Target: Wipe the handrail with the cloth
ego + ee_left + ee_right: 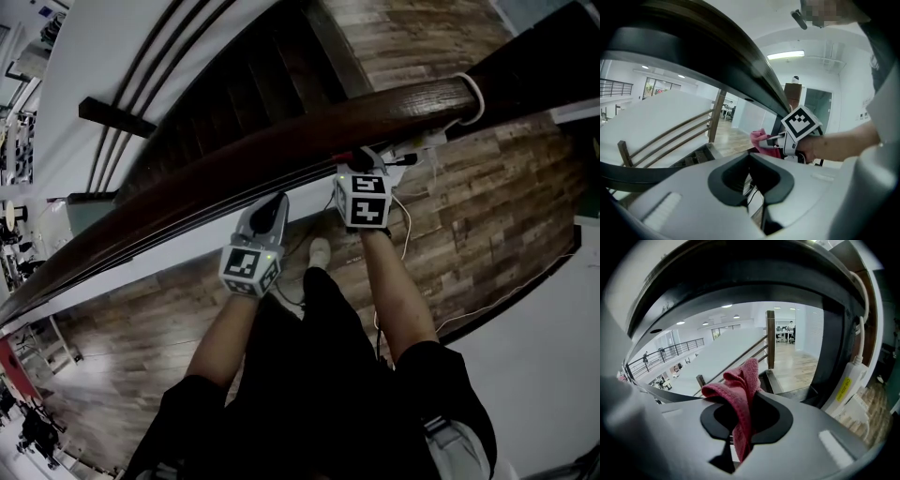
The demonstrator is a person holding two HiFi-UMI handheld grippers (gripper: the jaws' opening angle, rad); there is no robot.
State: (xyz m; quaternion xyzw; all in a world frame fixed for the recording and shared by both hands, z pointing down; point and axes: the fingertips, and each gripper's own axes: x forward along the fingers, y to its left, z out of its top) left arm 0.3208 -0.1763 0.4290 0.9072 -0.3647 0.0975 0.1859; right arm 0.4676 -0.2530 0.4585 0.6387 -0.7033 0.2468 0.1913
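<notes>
Stands at the dark wooden handrail [281, 131] with both bare forearms stretched forward and down. Holds the right gripper [362, 161] up at the rail's near edge and the left gripper [272, 208] lower, just short of the rail. Pinches a pink cloth [740, 390] tight in the right jaws, with folds sticking up past the tips and a tail hanging below. Carries nothing in the left jaws, which are pressed together. Seen from the left gripper view: cloth bunched just under the rail's underside, contact not clear. Seen from the head view: cloth almost wholly hidden behind the gripper. Seen only from the right gripper view: a white power strip [848, 385] with a yellow label.
</notes>
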